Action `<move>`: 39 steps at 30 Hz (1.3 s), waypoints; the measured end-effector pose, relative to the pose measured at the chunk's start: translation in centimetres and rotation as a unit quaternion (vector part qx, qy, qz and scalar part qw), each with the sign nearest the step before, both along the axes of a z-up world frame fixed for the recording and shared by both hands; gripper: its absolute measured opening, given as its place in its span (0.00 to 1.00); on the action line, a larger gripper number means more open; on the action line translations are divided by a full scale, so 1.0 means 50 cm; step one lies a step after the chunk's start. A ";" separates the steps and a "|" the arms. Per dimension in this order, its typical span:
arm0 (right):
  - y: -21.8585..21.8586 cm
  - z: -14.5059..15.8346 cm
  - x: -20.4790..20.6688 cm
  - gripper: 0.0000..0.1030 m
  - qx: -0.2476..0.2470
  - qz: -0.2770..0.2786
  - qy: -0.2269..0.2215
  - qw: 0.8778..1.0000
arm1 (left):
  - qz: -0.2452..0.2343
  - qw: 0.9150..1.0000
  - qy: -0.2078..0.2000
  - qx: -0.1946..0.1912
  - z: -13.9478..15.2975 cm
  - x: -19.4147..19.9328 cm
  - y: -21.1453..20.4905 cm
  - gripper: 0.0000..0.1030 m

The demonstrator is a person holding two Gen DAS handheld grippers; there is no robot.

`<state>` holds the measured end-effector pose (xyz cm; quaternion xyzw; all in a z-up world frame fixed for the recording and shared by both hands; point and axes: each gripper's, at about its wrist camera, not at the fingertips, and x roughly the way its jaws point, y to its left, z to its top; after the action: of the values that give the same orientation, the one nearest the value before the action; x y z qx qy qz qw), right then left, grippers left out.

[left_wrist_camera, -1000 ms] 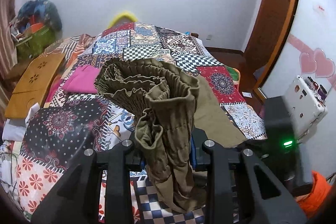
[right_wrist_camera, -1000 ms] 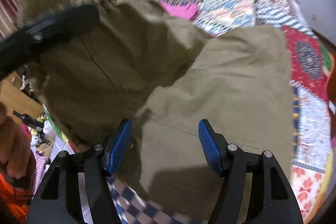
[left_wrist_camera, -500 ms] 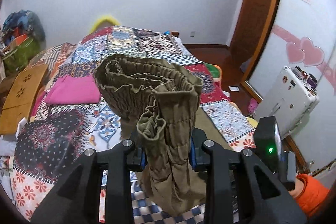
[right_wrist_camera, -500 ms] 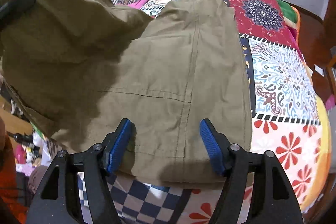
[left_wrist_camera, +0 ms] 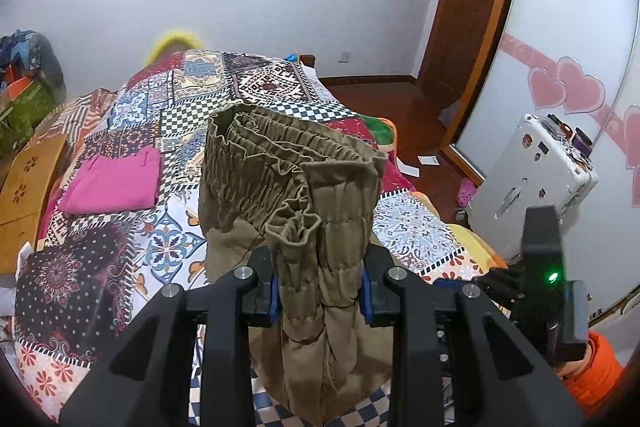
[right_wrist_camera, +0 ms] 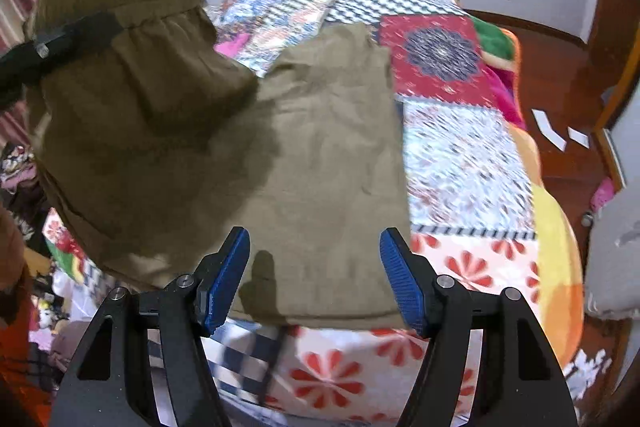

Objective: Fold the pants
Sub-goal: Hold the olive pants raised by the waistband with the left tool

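Observation:
Olive-green pants [left_wrist_camera: 288,187] hang from my left gripper [left_wrist_camera: 318,293], which is shut on the bunched elastic waistband and holds it up above the bed. In the right wrist view the pants [right_wrist_camera: 320,163] have their legs lying flat on the patchwork quilt [right_wrist_camera: 460,155], with the lifted waistband part at upper left. My right gripper [right_wrist_camera: 314,279] is open and empty, just above the near hem edge of the pants. The right gripper [left_wrist_camera: 540,275] also shows at the right of the left wrist view.
A folded pink garment [left_wrist_camera: 112,183] lies on the quilt [left_wrist_camera: 100,267] to the left. A wooden board [left_wrist_camera: 24,187] sits at the bed's left edge. A white suitcase [left_wrist_camera: 532,183] stands right of the bed on the wooden floor [right_wrist_camera: 568,79].
My left gripper has lifted the waistband higher and turned right. My right gripper has drawn back toward the near hem, still open; the pants legs now lie flatter on the quilt.

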<state>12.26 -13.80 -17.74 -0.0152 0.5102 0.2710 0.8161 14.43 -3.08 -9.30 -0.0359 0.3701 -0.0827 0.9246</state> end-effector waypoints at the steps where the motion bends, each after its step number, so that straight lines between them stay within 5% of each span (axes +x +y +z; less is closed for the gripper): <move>1: 0.001 -0.024 0.001 0.63 -0.005 0.003 0.017 1.000 | -0.002 1.000 0.001 -0.002 0.000 0.004 -0.004 0.28; 15: 0.002 -0.053 -0.004 0.64 0.015 0.003 0.025 1.000 | -0.045 0.999 0.025 -0.017 -0.023 0.068 -0.088 0.27; 32: -0.088 0.004 -0.024 0.63 0.012 -0.059 -0.010 0.998 | -0.092 0.994 0.066 0.007 -0.084 0.099 -0.171 0.27; 39: -0.094 -0.069 -0.008 0.63 -0.006 -0.064 0.027 0.998 | -0.101 0.991 0.088 0.001 -0.114 0.117 -0.189 0.27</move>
<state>11.87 -18.48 -21.19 0.0196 0.5335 0.2151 0.8178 20.27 -12.51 -15.01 -0.0048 0.4518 -0.1720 0.8753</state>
